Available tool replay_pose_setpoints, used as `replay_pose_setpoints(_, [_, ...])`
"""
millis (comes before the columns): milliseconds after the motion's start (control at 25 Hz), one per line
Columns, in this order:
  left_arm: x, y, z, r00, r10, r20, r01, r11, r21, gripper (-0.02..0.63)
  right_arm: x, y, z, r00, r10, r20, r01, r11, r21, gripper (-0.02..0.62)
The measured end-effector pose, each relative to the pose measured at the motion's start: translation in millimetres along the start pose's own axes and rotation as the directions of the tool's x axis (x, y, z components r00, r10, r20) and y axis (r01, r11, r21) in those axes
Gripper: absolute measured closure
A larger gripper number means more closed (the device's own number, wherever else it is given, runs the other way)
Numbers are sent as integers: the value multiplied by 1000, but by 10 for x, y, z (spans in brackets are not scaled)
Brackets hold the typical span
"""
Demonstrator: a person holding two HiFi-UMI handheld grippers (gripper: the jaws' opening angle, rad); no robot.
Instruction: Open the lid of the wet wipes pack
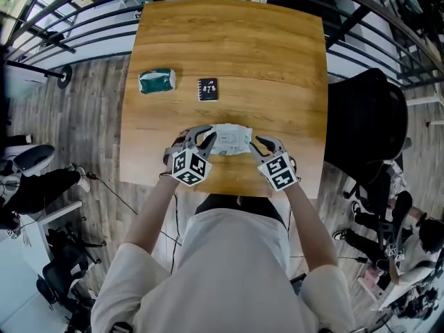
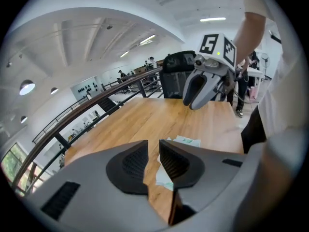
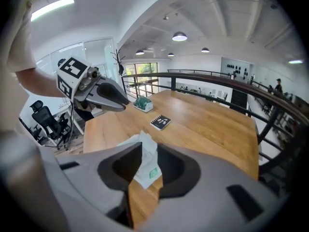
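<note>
Grey plastic jaws of the left gripper (image 2: pixel 153 146) stand almost together, with only a slit between them. A thin white edge of the wet wipes pack (image 1: pixel 231 139) lies in that slit, so they look pinched on the pack's end. The right gripper (image 3: pixel 149 149) is clamped on the opposite end, and the crimped seal with its small green mark stands up between its 2 pads.

In the head view the pack sits at the lower centre of the frame, near the front edge of the wooden table (image 1: pixel 229 40), with 1 gripper at each of its short ends. Toward the upper left of that view lie a teal packet (image 1: pixel 157 80) and a small black notebook (image 1: pixel 207 89), both well apart from the work.

This reads as the securing step. The pack is held at both ends and the lid, which I cannot make out clearly on top, appears unopened. Next, 1 gripper would need to let go, find the lid's free lip and lift it, while the other pins the soft pack so it does not rise with the flap.
</note>
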State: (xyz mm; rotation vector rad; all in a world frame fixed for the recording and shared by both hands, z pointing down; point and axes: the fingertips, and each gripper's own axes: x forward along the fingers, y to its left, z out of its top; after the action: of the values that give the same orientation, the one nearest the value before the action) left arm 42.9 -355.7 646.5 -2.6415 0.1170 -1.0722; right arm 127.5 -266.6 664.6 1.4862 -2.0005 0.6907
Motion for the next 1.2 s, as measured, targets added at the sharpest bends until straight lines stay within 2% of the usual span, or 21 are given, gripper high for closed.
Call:
replay_pose_setpoints(80, [-178, -3, 73, 999, 28, 16, -27, 996, -84, 541, -193, -23, 86, 999, -25, 24, 25, 1000, 0, 495])
replay_pose_setpoints(160, [-326, 9, 136, 998, 59, 25, -54, 982, -181, 552, -371, -74, 170, 998, -51, 38, 51, 999, -9, 495])
replay_pose_setpoints(280, [-568, -45, 229, 994, 97, 40, -80, 947, -310, 560, -627, -72, 220, 996, -69, 47, 69, 998, 1, 495])
replay_pose_setpoints(440, [-956, -192, 455, 984, 159, 79, -112, 901, -419, 572, -990, 40, 253, 995, -60, 77, 59, 998, 18, 497])
replay_pose_setpoints(840, [-1548, -658, 622, 945, 314, 86, -221, 811, -541, 596, -1577, 271, 258, 979, -39, 200, 47, 998, -36, 525])
replay_pose_setpoints(1200, [-1898, -1011, 654, 925, 368, 98, -245, 773, -585, 609, -1887, 454, 154, 964, -47, 261, 64, 996, -56, 566])
